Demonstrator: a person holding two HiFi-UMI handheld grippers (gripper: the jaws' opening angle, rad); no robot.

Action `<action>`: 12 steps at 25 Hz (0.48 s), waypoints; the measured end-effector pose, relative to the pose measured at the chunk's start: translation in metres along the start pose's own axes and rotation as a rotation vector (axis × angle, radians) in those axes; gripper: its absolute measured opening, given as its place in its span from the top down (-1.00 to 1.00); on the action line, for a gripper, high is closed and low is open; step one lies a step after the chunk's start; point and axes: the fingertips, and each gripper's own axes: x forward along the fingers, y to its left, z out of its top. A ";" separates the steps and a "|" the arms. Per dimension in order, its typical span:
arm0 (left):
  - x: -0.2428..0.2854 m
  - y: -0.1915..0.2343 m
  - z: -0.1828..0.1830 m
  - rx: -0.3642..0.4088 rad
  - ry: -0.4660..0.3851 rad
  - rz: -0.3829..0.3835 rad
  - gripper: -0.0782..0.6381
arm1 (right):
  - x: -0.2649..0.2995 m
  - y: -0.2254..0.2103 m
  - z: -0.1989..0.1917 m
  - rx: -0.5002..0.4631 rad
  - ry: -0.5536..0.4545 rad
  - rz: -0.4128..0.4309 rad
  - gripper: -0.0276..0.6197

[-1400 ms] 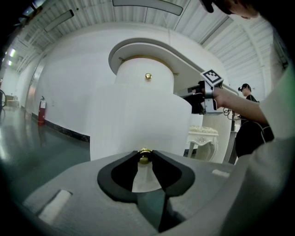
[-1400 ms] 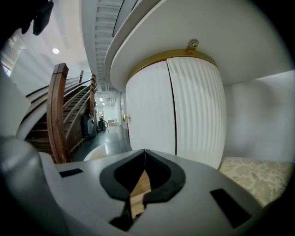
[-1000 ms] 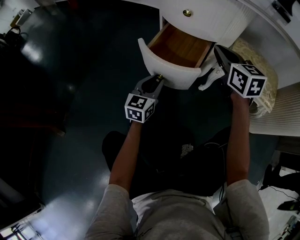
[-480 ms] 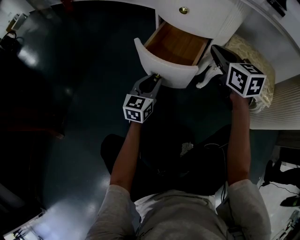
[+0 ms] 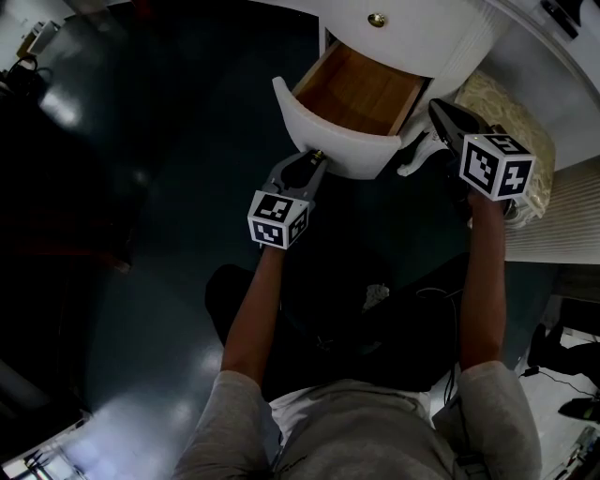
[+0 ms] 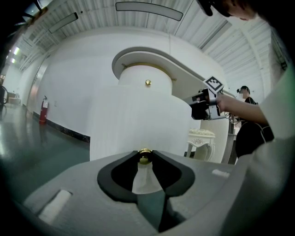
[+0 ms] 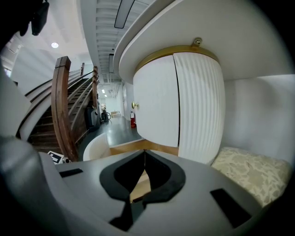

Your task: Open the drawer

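Observation:
The white cabinet's lower drawer (image 5: 339,142) stands pulled out, its wooden inside (image 5: 364,89) bare. My left gripper (image 5: 315,159) is shut on the small brass knob (image 5: 318,154) of the drawer's curved front. In the left gripper view the knob (image 6: 144,156) sits pinched at the tips of the left gripper (image 6: 144,161). My right gripper (image 5: 434,105) hovers by the drawer's right side. In the right gripper view its jaws meet at the tip (image 7: 144,152), shut with nothing between them.
A second brass knob (image 5: 376,20) marks the shut drawer above. A cream patterned cushion (image 5: 502,112) lies right of the cabinet, close under the right gripper. A wooden staircase (image 7: 64,106) rises to the left. Dark glossy floor (image 5: 141,187) lies in front.

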 end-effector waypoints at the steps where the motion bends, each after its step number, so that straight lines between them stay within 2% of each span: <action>1: 0.000 -0.001 0.000 -0.002 0.000 0.001 0.49 | -0.001 -0.001 0.001 0.001 -0.005 0.000 0.87; 12: -0.011 -0.002 -0.002 0.004 0.002 0.000 0.49 | -0.003 0.021 0.016 -0.035 -0.036 0.028 0.87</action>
